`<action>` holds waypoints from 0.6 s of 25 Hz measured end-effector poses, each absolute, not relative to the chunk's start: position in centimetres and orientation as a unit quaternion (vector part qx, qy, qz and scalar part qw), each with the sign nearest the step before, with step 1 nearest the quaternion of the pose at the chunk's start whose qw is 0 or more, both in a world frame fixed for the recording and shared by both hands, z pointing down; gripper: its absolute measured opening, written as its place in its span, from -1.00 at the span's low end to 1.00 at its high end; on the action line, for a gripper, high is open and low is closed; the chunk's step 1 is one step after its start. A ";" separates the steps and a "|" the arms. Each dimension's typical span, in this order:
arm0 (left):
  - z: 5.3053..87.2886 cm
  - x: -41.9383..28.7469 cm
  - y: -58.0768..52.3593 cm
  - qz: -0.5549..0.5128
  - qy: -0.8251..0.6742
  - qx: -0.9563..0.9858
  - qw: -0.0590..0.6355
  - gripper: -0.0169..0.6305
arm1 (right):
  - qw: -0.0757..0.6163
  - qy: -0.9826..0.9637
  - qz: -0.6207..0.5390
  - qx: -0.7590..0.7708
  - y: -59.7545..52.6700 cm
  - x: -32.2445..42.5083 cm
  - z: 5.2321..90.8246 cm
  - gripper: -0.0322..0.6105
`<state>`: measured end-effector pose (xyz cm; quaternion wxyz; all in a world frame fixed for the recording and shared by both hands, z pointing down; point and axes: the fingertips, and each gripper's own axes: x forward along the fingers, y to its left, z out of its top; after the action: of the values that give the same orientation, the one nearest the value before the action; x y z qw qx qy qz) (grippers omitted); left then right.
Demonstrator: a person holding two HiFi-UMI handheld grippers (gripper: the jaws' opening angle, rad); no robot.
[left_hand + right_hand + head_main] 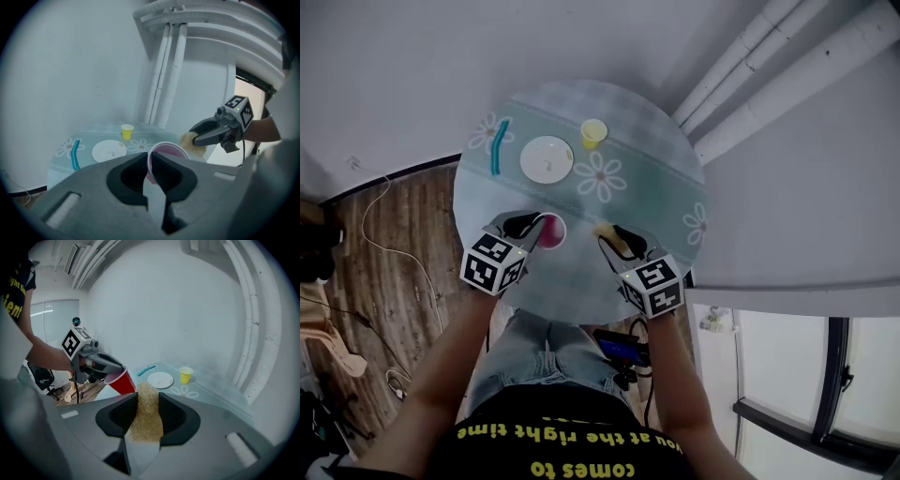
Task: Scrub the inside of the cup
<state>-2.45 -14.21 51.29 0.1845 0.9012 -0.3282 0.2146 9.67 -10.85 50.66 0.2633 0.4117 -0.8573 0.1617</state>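
My left gripper (pixel 536 224) is shut on the rim of a red cup (pixel 550 232) with a pale inside, held above the round table (pixel 647 178). The left gripper view has the cup's (pixel 165 153) wall pinched between the two jaws. My right gripper (pixel 612 237) is shut on a tan scrubbing sponge (pixel 605 228); in the right gripper view the sponge (pixel 146 411) fills the gap between the jaws. The sponge (pixel 193 141) hangs just right of the cup's mouth, apart from it. From the right, the cup (pixel 120 380) tilts with its mouth toward the left gripper (pixel 107 365).
A white plate (pixel 547 158), a small yellow cup (pixel 592 133) and a teal strip (pixel 498 148) lie on the far half of the table. White pipes (pixel 741 56) run up the wall at the right. Wooden floor and cables (pixel 389 244) are at the left.
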 end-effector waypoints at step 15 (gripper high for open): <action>43.1 -2.5 -15.6 0.133 -0.355 0.920 0.100 -0.85 | 0.160 -0.873 0.066 0.456 -13.7 8.4 41.2 -0.46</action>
<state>-2.52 -15.60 43.09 0.0997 0.9201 -0.3548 0.1330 8.36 -13.73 41.23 0.1598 0.4564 -0.8729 0.0656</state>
